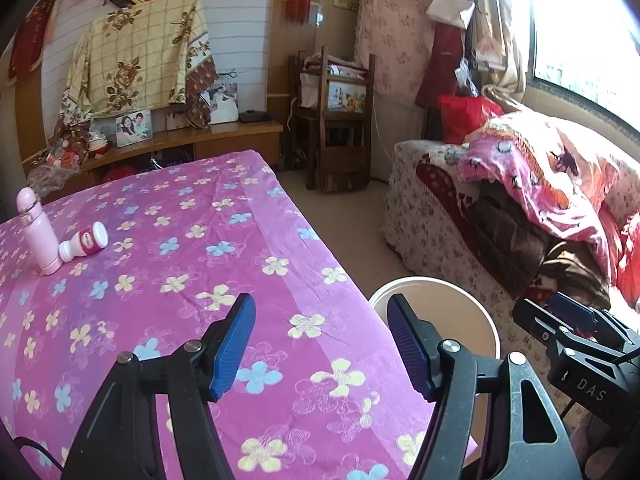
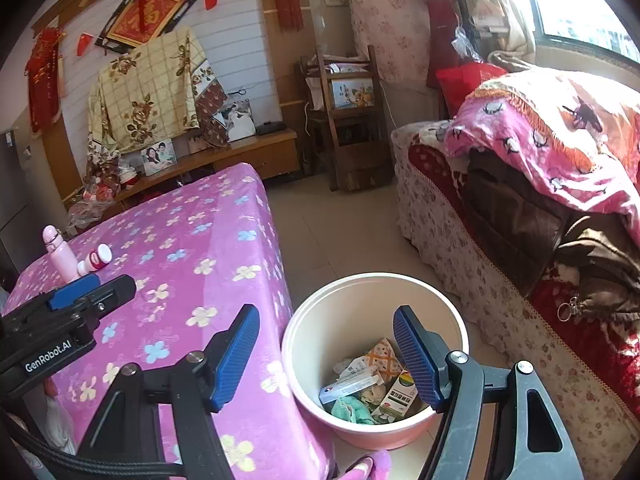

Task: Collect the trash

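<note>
A cream bucket stands on the floor by the table's corner, holding boxes, wrappers and a teal cloth. My right gripper hangs open above it with nothing between its blue pads. My left gripper is open and empty over the edge of the purple flowered tablecloth, with the bucket rim just to its right. Far left on the table stands a pink bottle, and beside it lies a small white bottle with a red label. The right gripper shows at the edge of the left wrist view.
A sofa piled with a pink blanket and dark clothes runs along the right. A wooden chair and a low cabinet with photos stand at the back. Tiled floor lies between table and sofa.
</note>
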Demonstrator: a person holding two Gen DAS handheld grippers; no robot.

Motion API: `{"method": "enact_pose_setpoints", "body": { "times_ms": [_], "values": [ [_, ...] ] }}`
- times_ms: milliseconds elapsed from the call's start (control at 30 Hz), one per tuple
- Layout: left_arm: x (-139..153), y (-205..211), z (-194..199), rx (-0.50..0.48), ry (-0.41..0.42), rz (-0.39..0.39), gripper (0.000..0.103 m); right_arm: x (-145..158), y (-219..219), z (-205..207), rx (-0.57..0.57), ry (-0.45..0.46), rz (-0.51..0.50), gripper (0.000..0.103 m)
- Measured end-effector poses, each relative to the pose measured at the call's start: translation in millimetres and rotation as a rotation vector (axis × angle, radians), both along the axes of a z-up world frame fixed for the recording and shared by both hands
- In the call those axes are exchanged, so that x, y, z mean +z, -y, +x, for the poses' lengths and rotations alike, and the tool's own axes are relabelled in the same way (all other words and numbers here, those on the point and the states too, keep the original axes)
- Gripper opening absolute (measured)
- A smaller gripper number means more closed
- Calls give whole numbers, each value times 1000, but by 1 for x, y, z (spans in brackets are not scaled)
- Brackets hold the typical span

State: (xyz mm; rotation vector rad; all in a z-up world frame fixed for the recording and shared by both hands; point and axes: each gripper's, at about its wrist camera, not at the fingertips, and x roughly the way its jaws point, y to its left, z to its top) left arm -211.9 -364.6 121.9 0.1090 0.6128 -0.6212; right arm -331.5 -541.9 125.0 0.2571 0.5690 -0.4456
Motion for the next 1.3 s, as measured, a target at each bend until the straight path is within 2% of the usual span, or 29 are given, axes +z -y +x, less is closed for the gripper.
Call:
{"method": "enact_pose_setpoints", "body": {
  "times_ms": [300, 667, 1033, 1300],
  "values": [
    [18, -29, -16, 26, 49, -47, 69, 29, -28, -21, 0, 61, -43, 73],
    [39, -42, -31, 32, 113, -90, 69, 54, -47, -37, -2, 111, -78, 75],
    [40, -45, -35, 44, 127, -91, 69, 63, -56, -44, -21, 126, -123, 75],
    [40, -44, -35, 42, 133, -87, 69, 63, -55, -42, -8, 122, -115, 75]
  ]
}}
